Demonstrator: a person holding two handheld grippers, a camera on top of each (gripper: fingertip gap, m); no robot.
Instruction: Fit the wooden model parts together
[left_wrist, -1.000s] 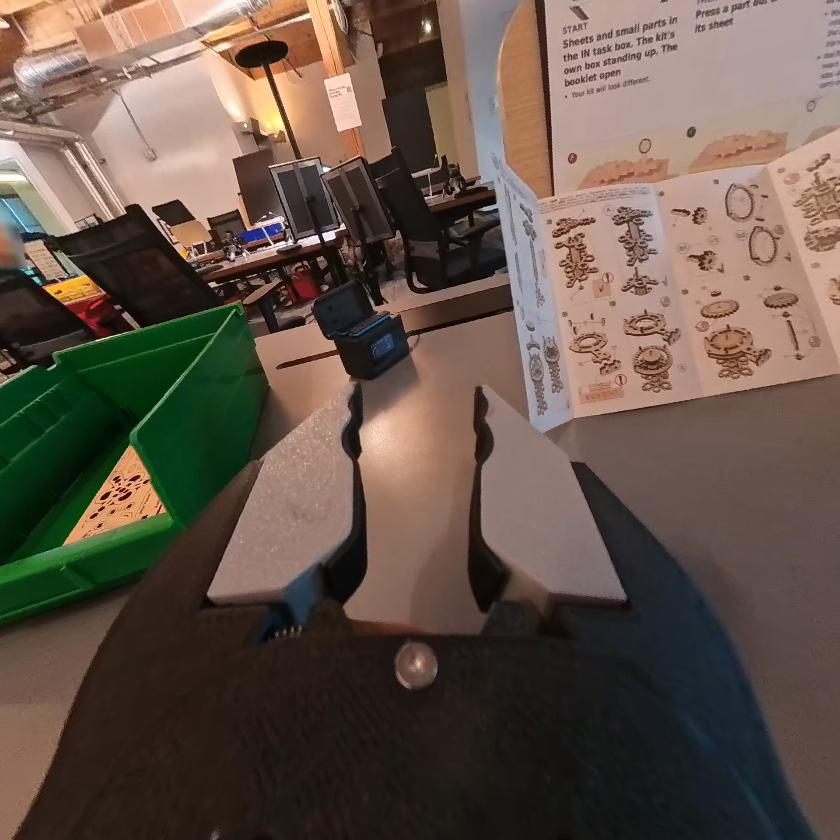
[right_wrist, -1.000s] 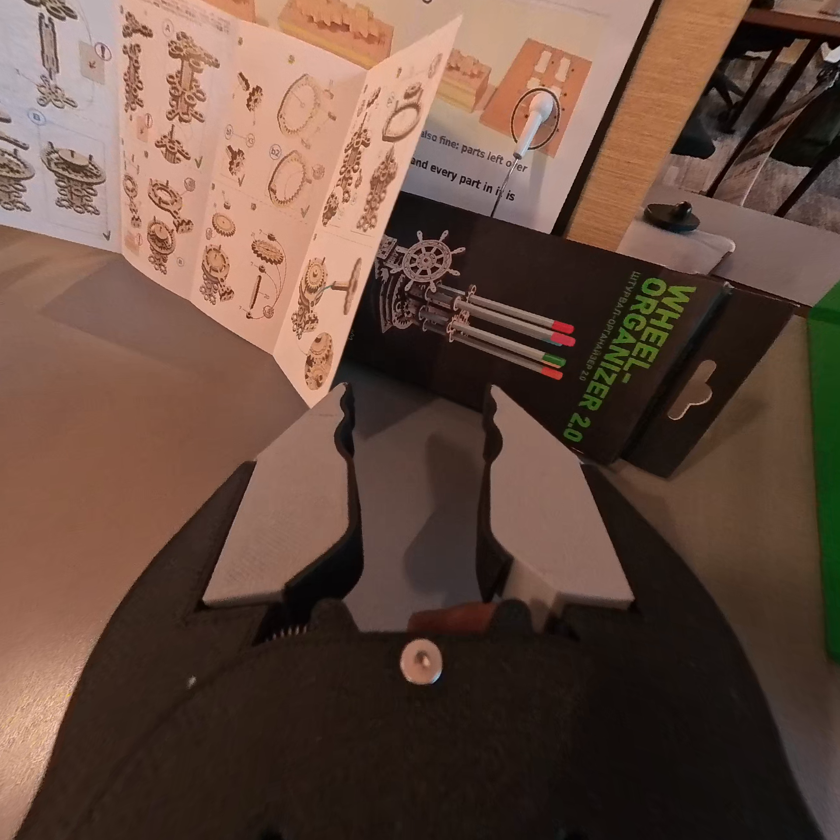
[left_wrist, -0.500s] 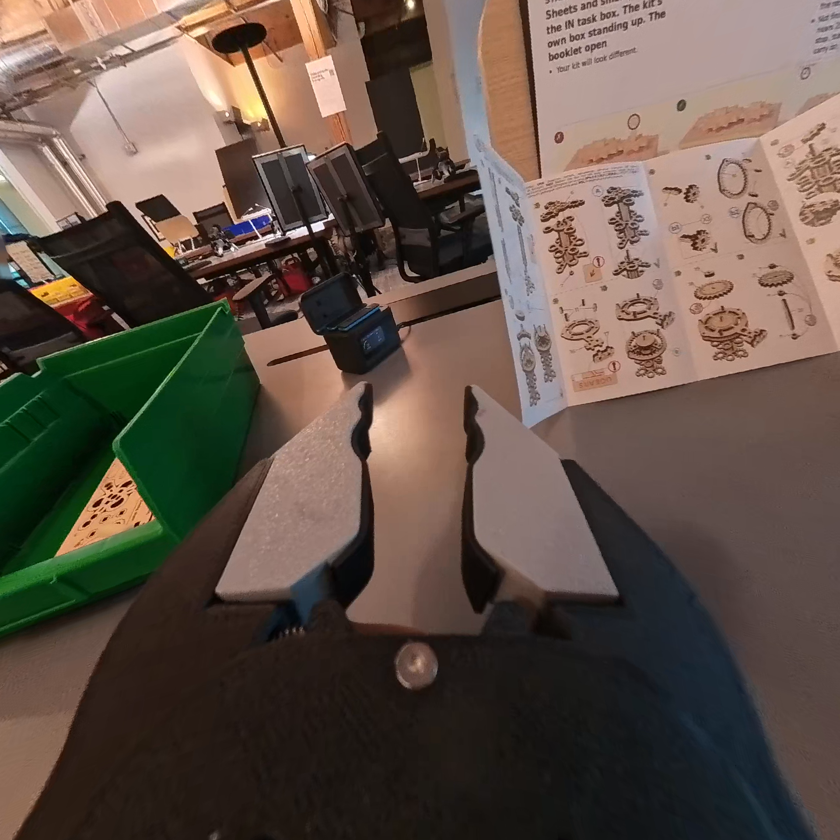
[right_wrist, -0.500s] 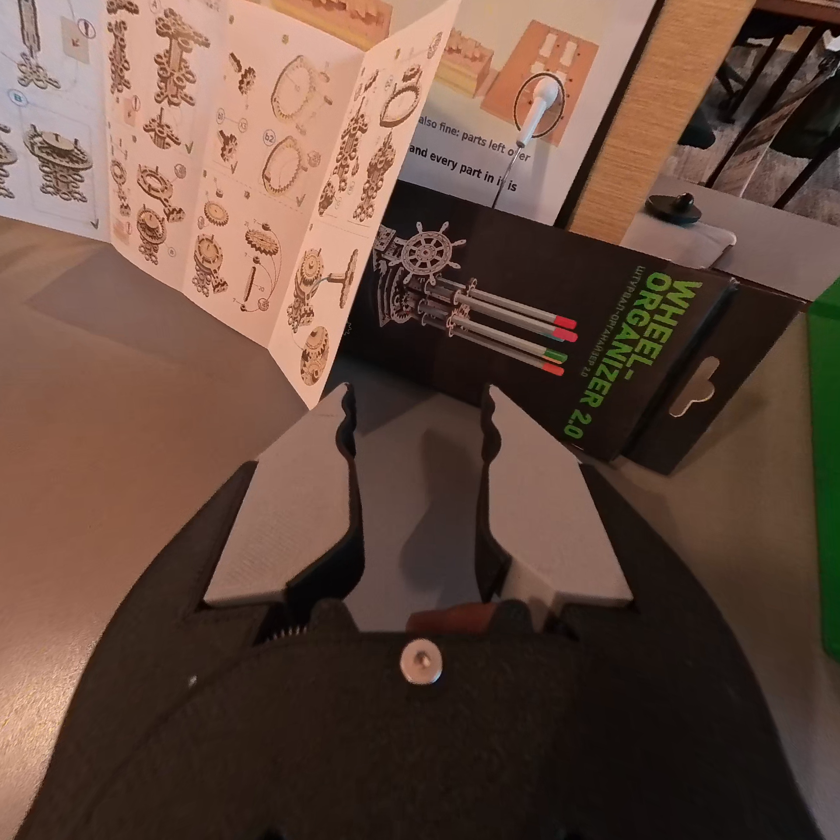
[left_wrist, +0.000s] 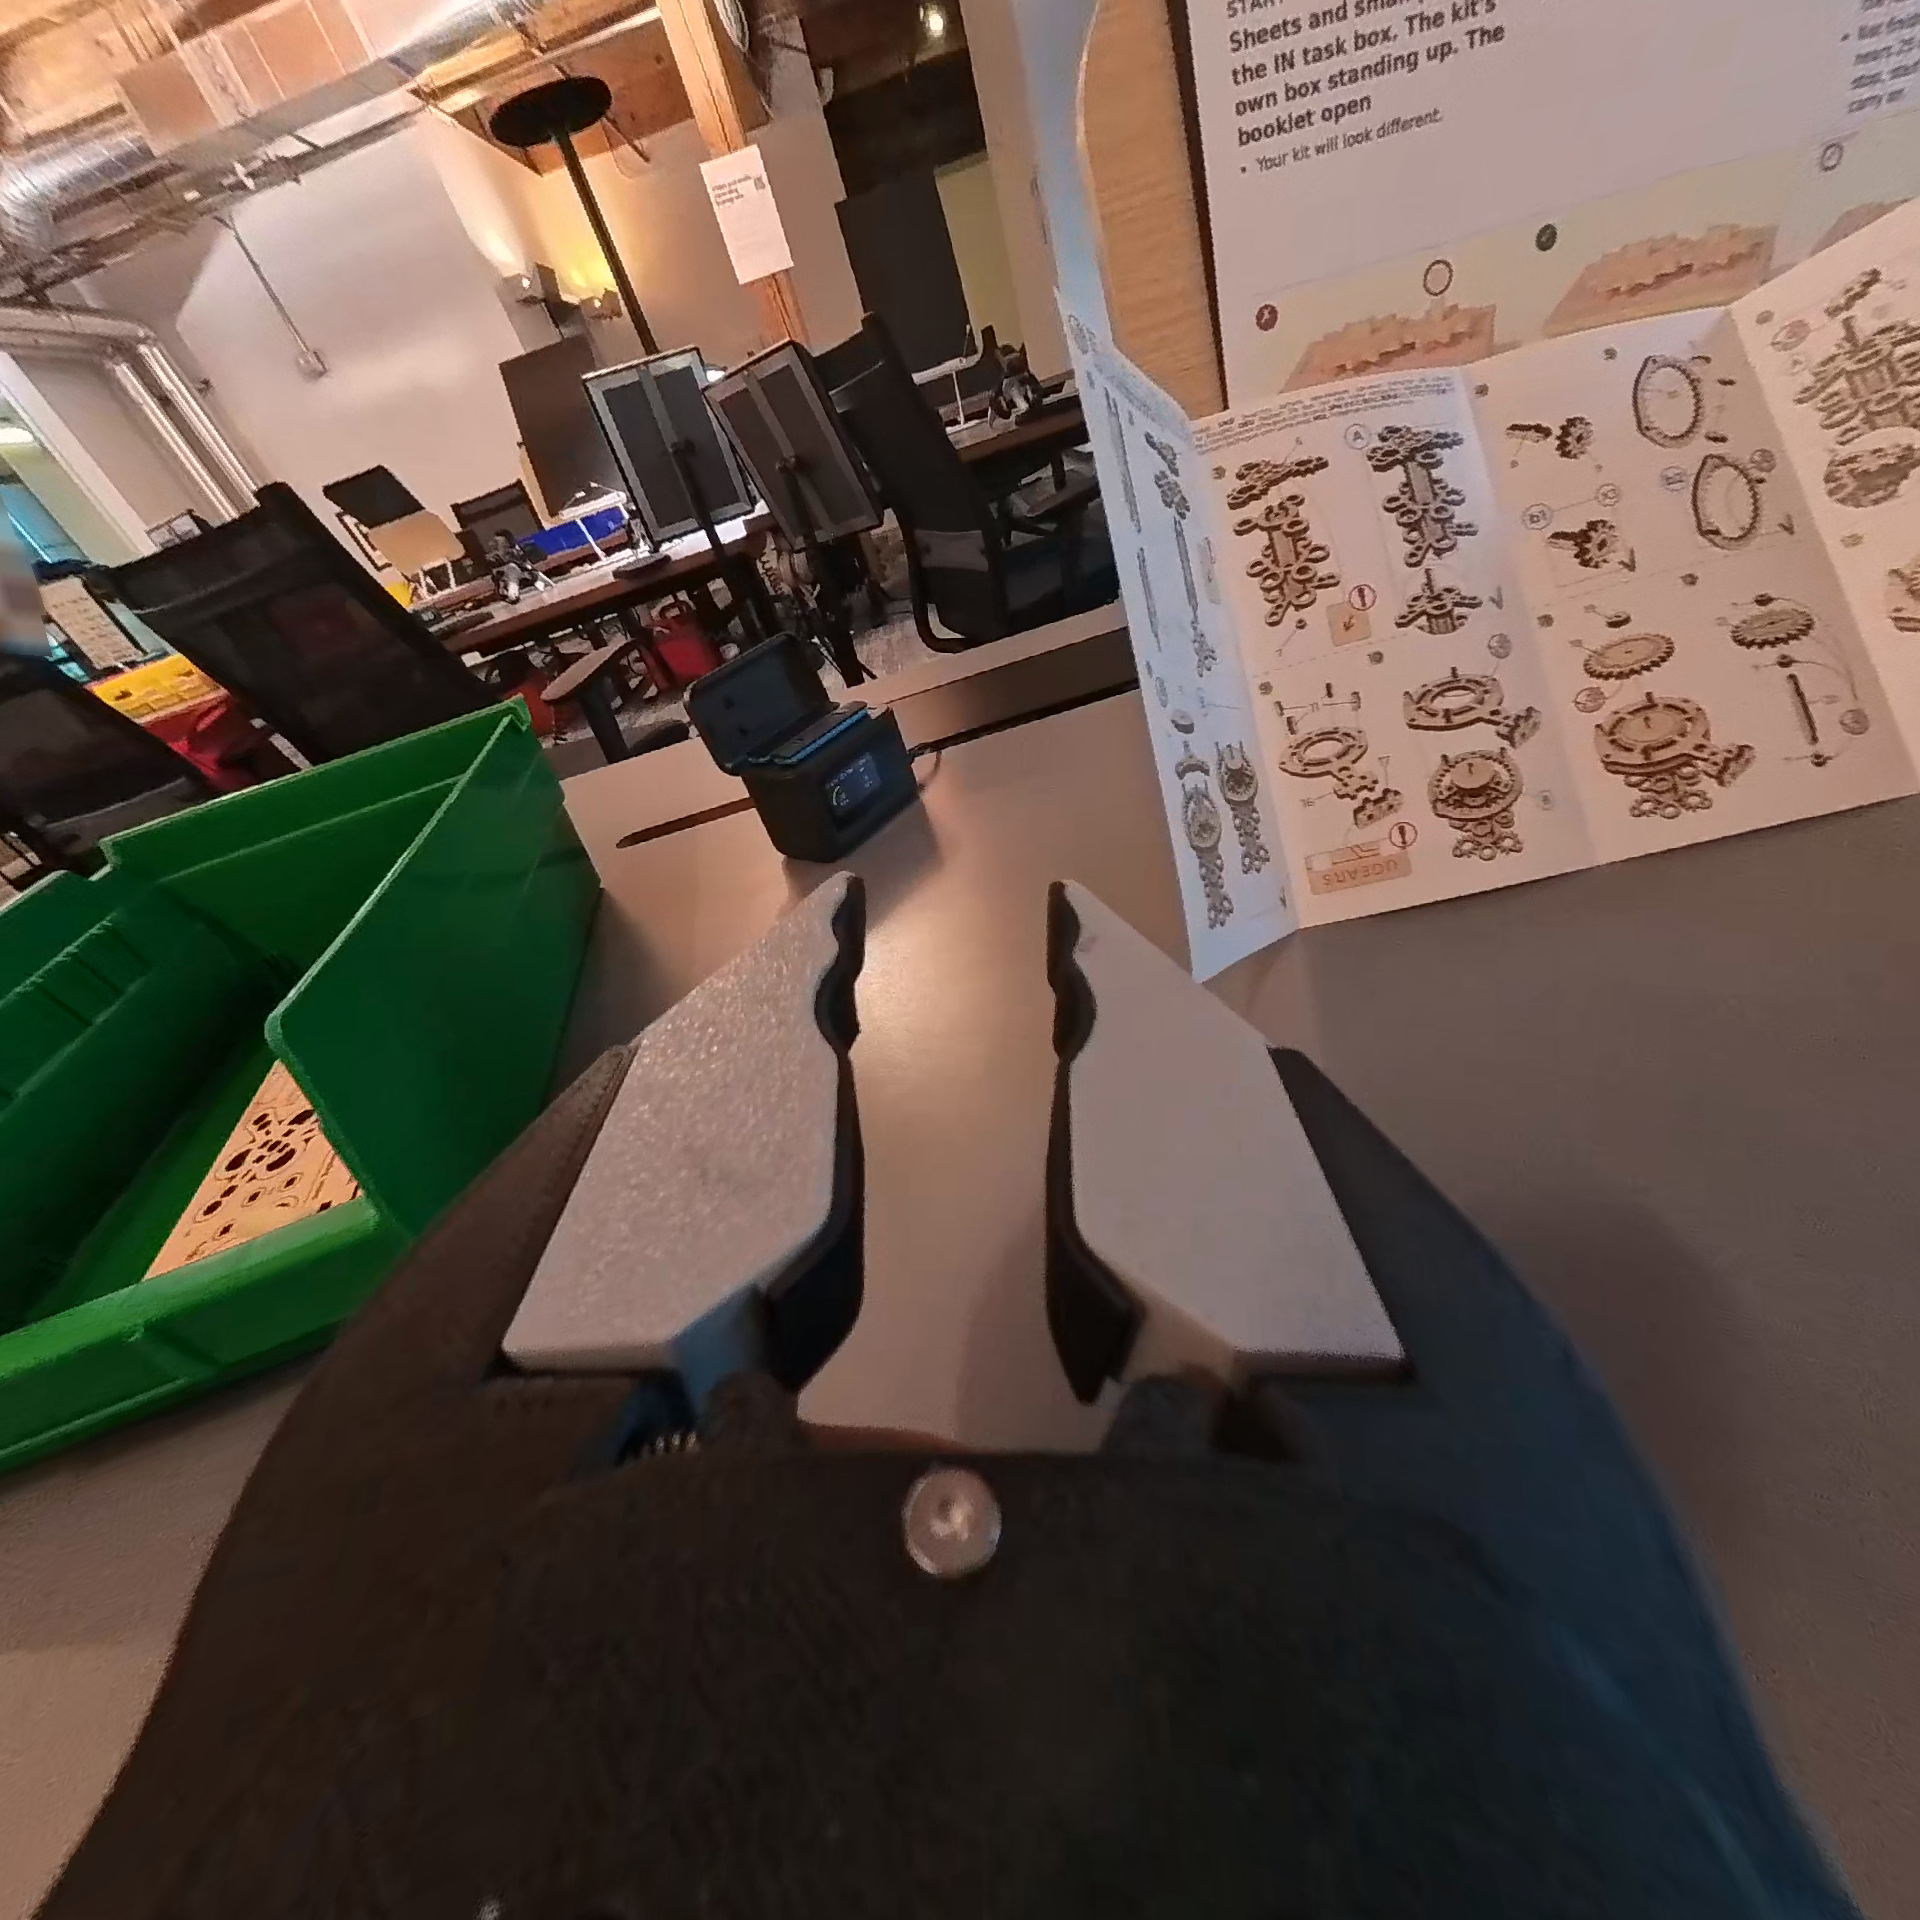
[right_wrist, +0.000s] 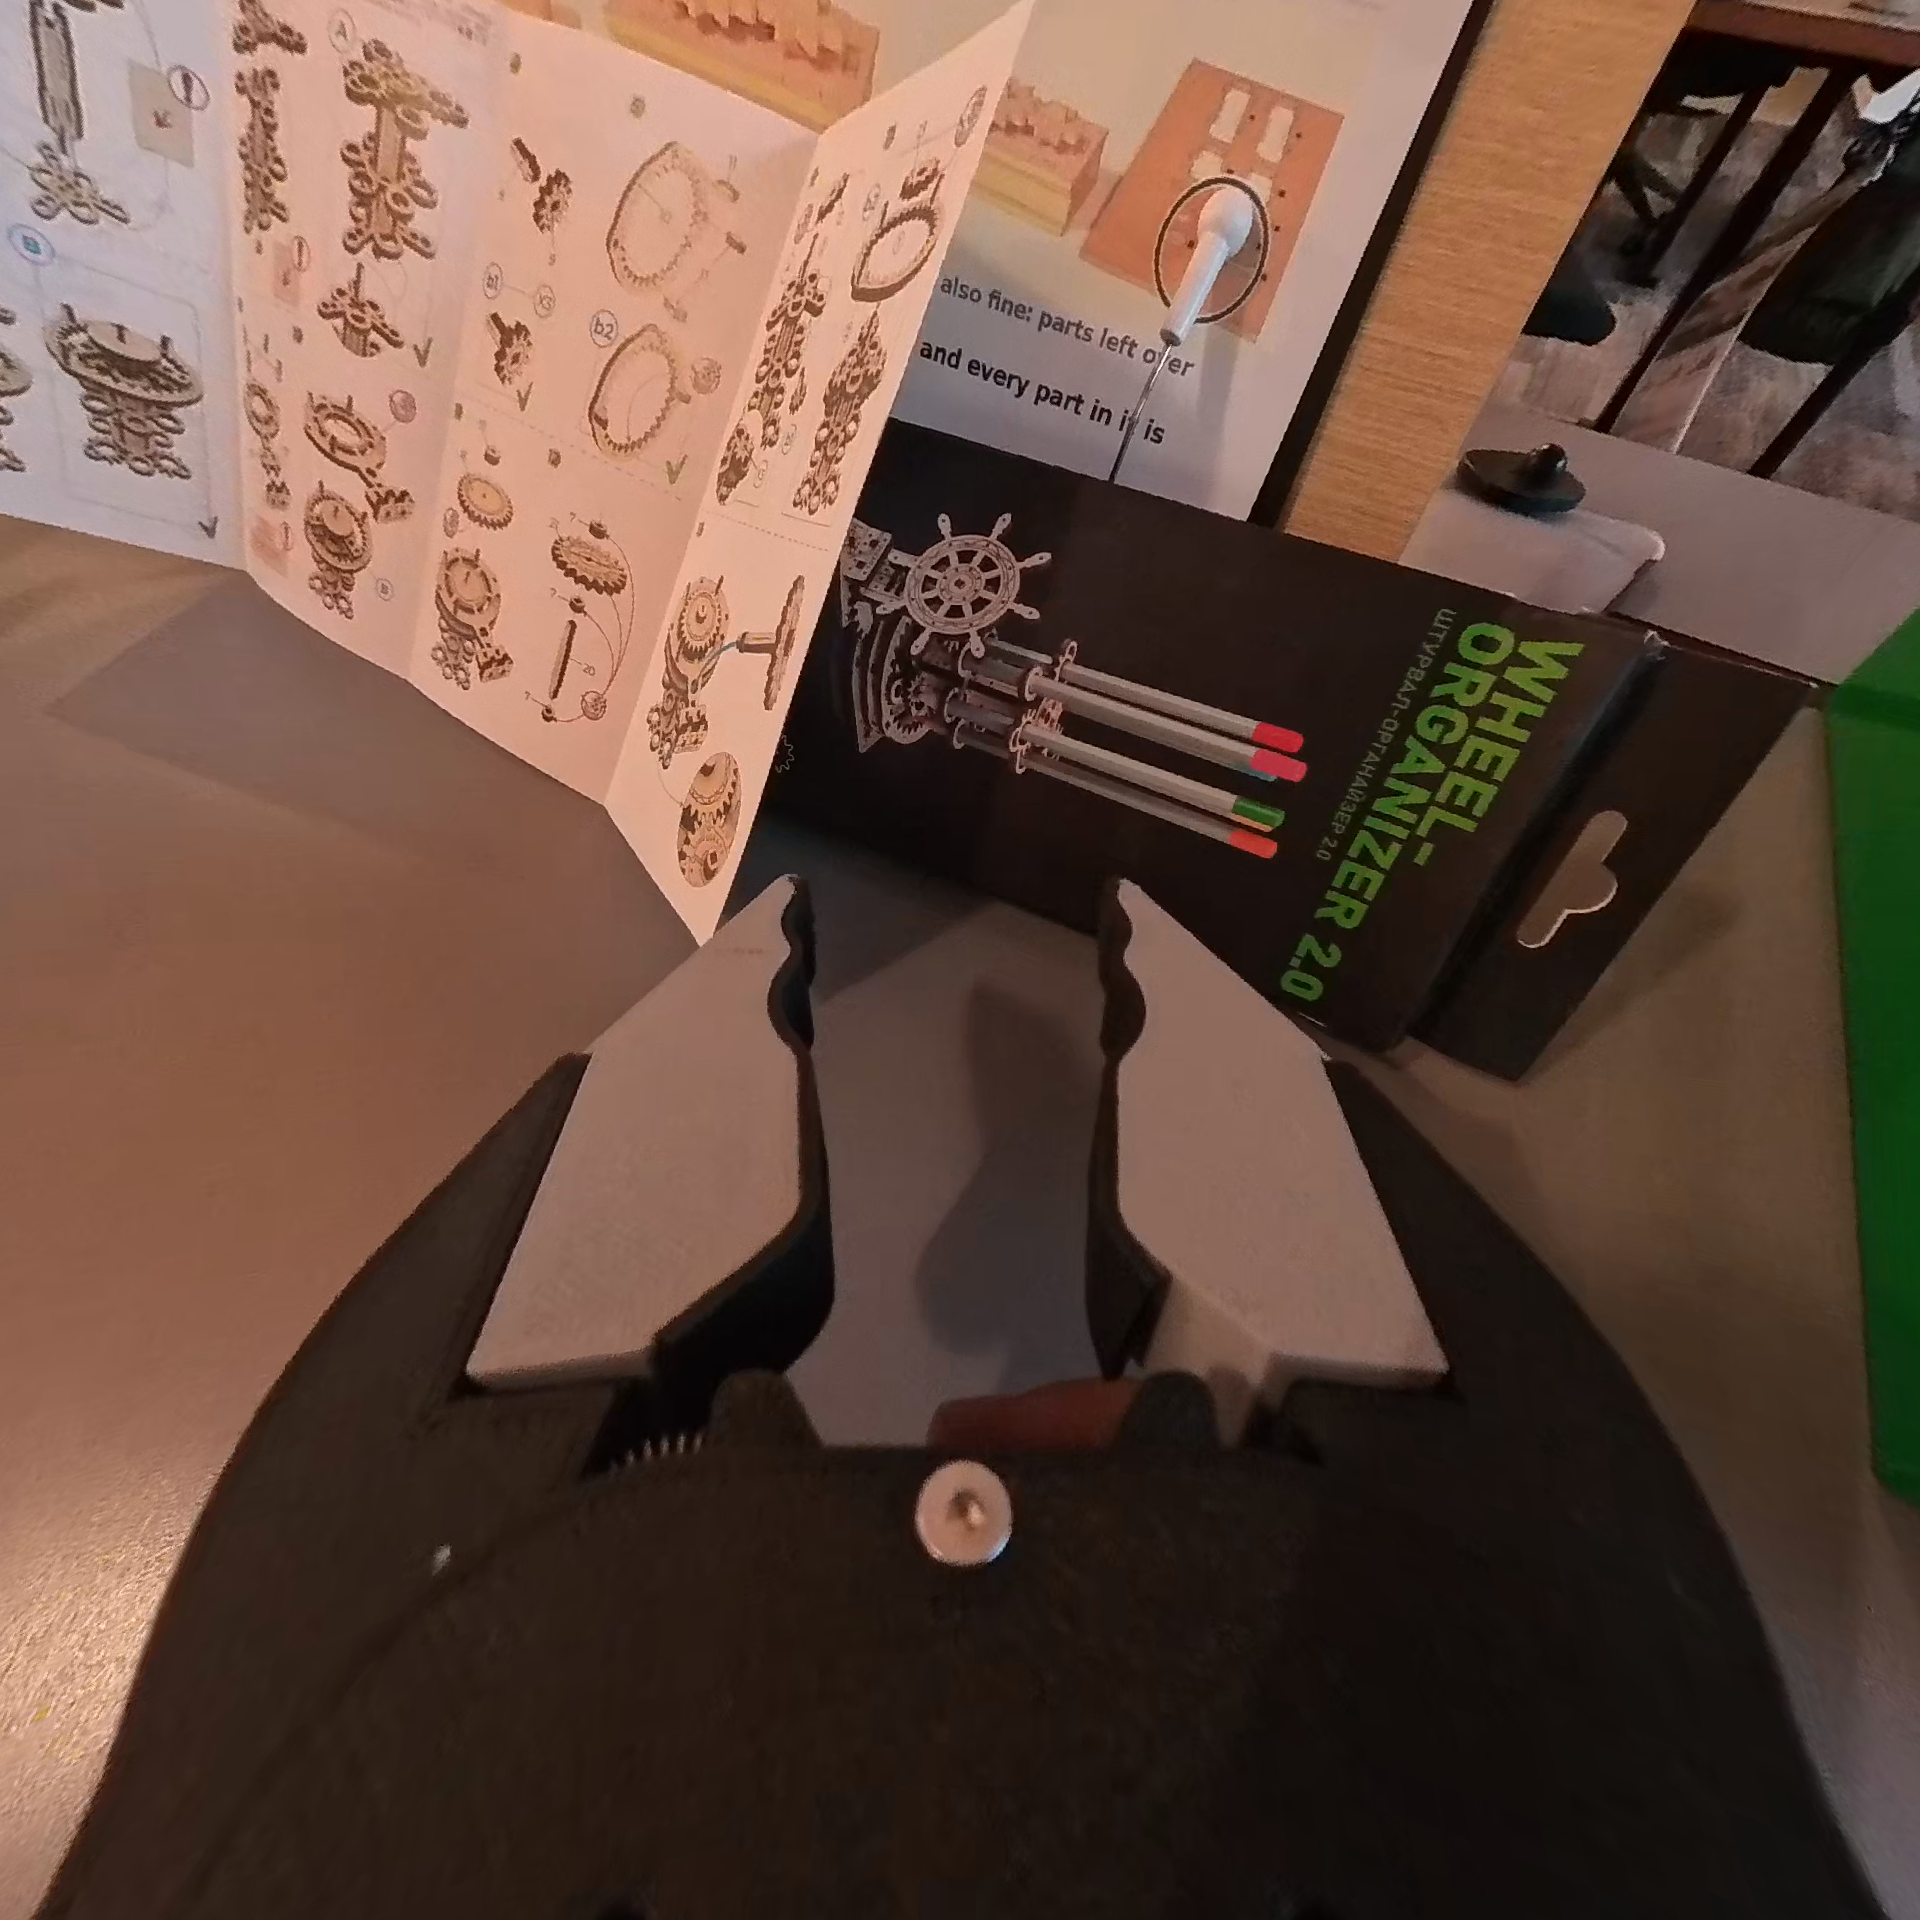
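Observation:
A pale wooden parts sheet with cut-out shapes lies flat inside a green bin at the left of the left wrist view. My left gripper is open and empty, low over the grey table to the right of the bin. My right gripper is open and empty, pointing at the black kit box that stands on its long edge. A folded instruction booklet stands open on the table; it also shows in the right wrist view.
A small black case with a lit screen sits ahead of the left gripper. A printed instruction board stands behind the booklet and box. Another green bin's edge is at the far right. Desks, chairs and monitors stand beyond the table. The tips of one gripper are about 40 cm away from the tips of the other.
The left gripper's jaws have narrowed a little and it has drifted slightly right and forward. The right gripper has barely moved, easing slightly right toward the box.

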